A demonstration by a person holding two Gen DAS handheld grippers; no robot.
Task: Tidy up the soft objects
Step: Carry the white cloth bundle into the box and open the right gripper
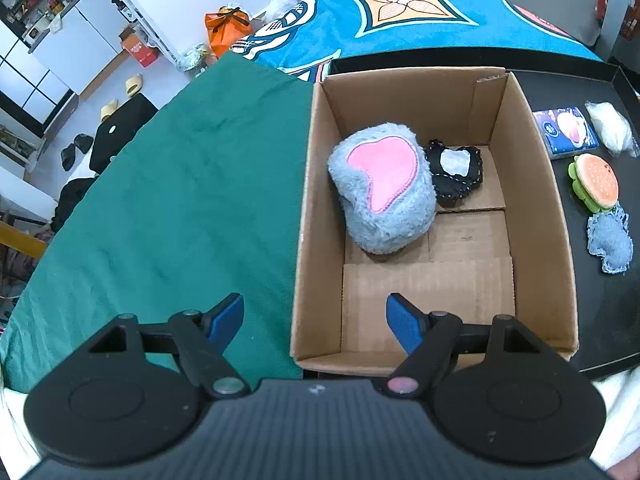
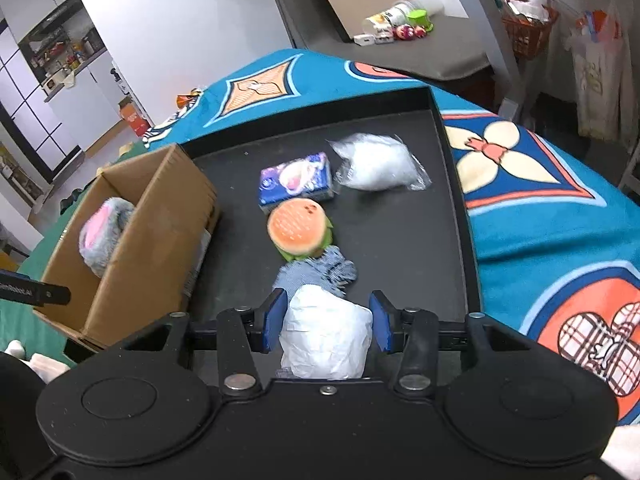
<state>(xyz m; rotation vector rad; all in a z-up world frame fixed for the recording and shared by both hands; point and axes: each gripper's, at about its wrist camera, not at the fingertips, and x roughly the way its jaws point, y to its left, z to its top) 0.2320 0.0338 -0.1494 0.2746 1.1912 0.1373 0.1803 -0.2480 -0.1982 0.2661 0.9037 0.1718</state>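
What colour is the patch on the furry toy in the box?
Pink patch on grey-blue fur; left wrist view shows it best.

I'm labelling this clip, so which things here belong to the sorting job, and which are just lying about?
Job:
cardboard box
grey plush
black pouch
burger toy
denim pouch
white bundle in the right tongs

Lying about:
slippers
orange bag

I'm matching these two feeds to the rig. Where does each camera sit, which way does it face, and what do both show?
Left wrist: on the left gripper, looking down into the box holding the grey plush; its open blue fingers show.
Right wrist: on the right gripper, looking down along the black tray; its fingers clamp a white bundle.
Shared: box, grey plush, burger toy, denim piece, blue pack.
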